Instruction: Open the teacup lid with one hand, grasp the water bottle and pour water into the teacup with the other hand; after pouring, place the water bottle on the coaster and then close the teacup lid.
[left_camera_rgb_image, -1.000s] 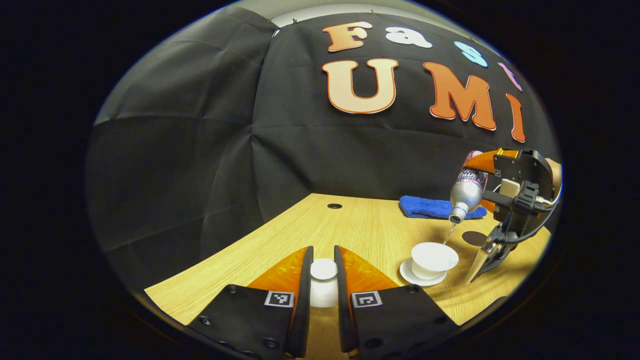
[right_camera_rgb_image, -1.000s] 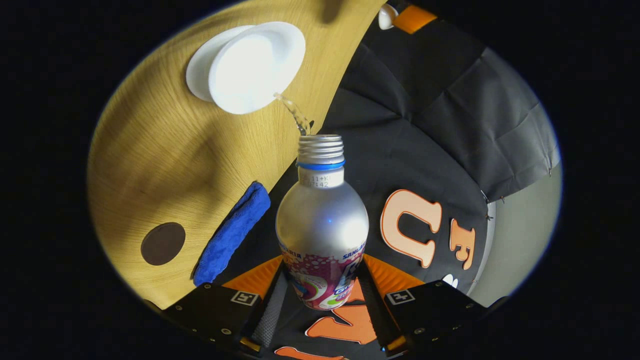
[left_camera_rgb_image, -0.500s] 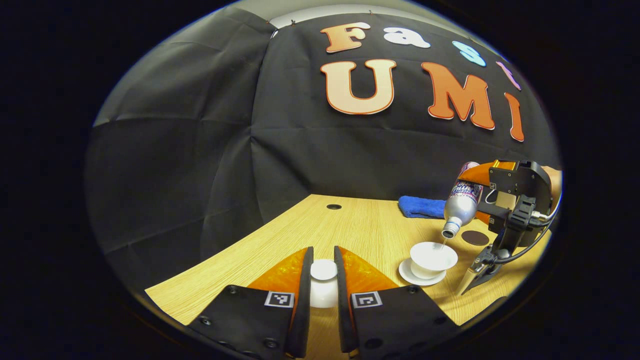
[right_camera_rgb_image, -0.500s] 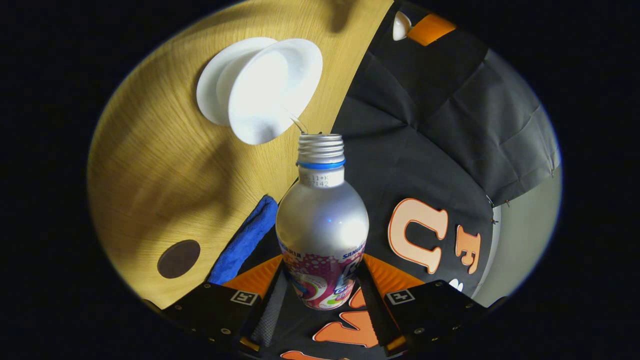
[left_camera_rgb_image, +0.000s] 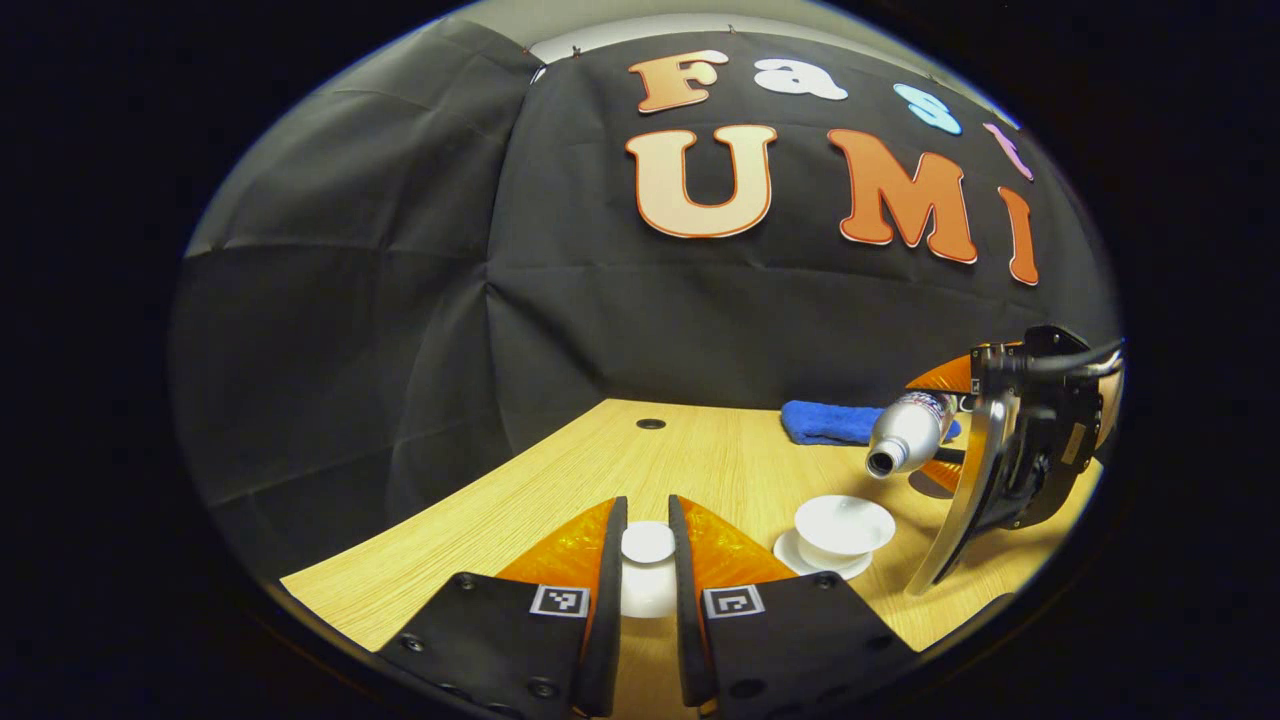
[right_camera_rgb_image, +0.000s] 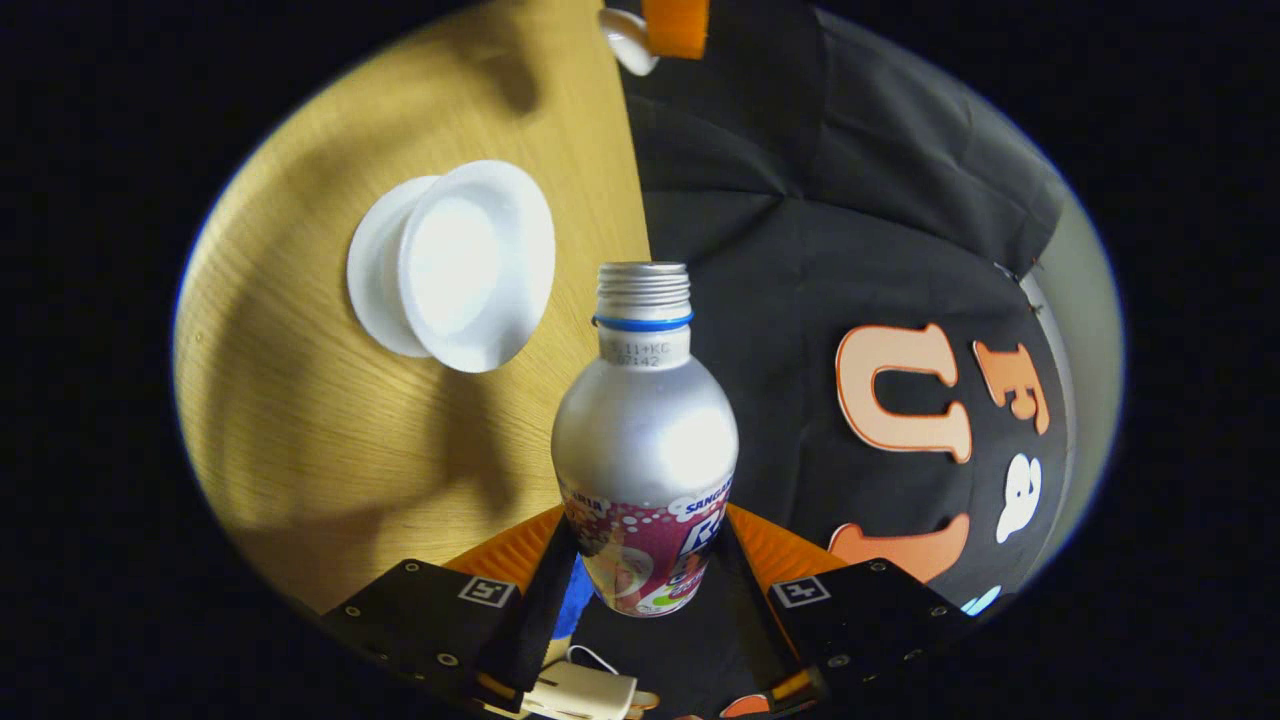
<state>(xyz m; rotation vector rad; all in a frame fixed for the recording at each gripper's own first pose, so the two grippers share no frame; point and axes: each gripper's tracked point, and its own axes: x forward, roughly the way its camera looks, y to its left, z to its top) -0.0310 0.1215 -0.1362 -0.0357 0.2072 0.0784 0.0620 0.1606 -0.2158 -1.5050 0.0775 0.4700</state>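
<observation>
Fingers of the left gripper clenched the white round teacup lid above the pale wooden table. The right gripper grasped the silver aluminium water bottle, lying nearly level, mouth open. The white porcelain teacup on its saucer sat at ten o'clock.

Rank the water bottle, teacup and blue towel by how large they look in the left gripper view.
1. blue towel, partly hidden
2. teacup
3. water bottle, foreshortened, held by the right gripper
Towel and teacup look close; don't trust that order.
</observation>
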